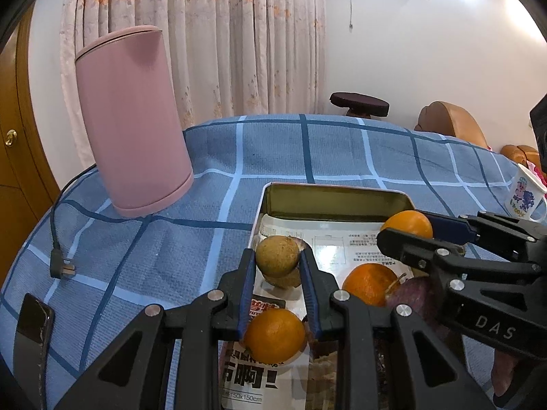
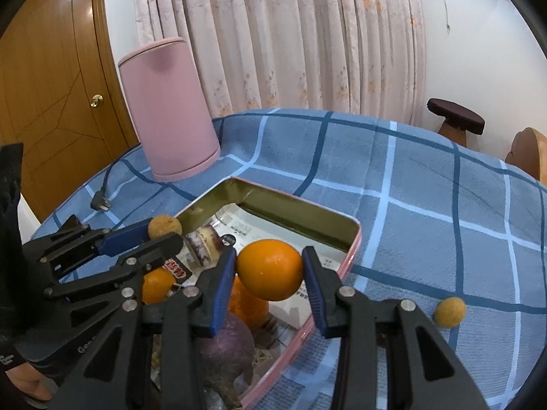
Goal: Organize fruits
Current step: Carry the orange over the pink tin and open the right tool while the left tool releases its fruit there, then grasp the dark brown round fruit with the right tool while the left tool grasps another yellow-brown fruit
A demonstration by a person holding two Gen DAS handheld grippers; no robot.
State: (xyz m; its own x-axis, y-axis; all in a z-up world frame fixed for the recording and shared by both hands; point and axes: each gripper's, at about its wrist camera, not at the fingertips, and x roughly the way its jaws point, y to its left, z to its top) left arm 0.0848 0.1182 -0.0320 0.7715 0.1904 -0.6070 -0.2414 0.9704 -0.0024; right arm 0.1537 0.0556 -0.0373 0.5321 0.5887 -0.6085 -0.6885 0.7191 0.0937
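Two round fruits [image 1: 277,256] [image 2: 270,269] (no long axis)

Home: floral curtains [image 1: 239,41], tablecloth [image 1: 342,153]

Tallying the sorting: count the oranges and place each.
3. One orange is gripped by the right gripper over the tray; a second orange lies in the tray beside the purple fruit; a third orange lies beneath the left gripper. More may be hidden.

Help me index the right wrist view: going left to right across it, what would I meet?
Wooden door → pink cylindrical container → orange citrus fruit gripped by the right gripper → small tan round fruit lying on the blue checked tablecloth → dark round stool.
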